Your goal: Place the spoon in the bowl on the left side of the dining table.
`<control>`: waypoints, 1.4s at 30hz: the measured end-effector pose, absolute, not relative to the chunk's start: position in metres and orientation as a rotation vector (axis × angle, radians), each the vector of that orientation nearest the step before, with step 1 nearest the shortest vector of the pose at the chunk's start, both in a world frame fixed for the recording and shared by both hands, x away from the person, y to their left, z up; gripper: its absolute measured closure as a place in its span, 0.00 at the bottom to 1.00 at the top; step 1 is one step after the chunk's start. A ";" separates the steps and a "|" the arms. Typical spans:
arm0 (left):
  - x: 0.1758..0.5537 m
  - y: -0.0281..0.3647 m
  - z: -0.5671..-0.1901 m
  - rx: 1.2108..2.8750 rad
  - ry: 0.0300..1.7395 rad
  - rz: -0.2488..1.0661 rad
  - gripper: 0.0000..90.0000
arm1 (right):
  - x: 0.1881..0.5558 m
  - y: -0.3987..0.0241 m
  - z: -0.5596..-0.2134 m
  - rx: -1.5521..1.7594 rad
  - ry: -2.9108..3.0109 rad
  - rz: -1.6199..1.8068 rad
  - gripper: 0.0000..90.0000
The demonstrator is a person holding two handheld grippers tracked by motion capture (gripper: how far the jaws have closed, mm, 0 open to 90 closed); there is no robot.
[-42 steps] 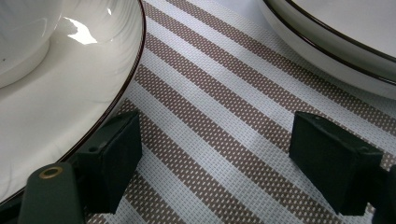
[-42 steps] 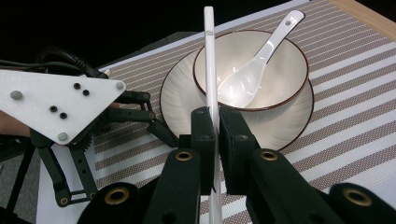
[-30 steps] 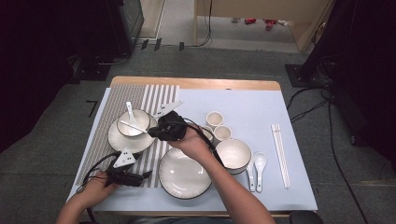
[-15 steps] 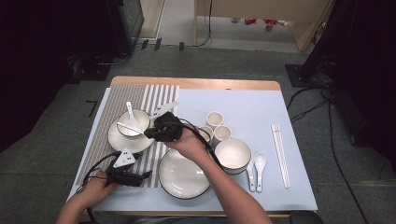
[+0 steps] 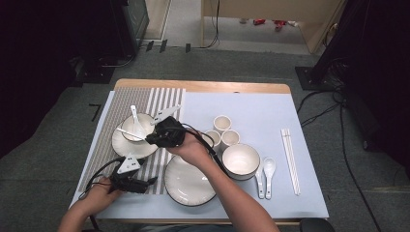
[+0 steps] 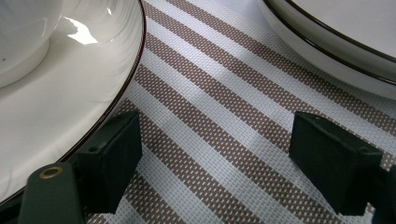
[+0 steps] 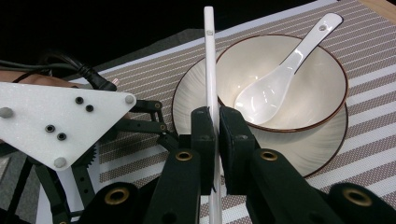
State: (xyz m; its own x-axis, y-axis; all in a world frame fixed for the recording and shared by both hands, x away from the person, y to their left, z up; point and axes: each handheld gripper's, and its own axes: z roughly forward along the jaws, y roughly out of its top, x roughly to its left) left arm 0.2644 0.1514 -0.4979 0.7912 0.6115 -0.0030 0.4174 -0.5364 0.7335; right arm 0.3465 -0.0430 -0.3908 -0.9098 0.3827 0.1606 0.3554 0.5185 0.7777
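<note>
My left claw rests wide apart on the striped mat, nothing between. My right claw clamps a white chopstick above the plate, beside the bowl holding a spoon.

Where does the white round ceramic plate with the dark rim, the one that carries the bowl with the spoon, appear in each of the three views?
High view: the white plate lies left of centre, on the brown-and-white striped woven placemat.
Left gripper view: the plate takes the left side, next to the left jaw.
Right gripper view: the plate sits right of centre, under the bowl.
Shared landmark: the striped placemat.
</note>
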 end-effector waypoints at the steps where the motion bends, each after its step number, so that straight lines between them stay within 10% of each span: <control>1: 0.264 0.151 -0.498 2.215 0.758 0.327 0.19 | 0.347 -0.042 -0.391 0.654 2.712 1.380 0.95; 42: 0.264 0.151 -0.498 2.216 0.757 0.327 0.19 | 0.353 -0.015 -0.405 0.577 2.763 1.358 0.95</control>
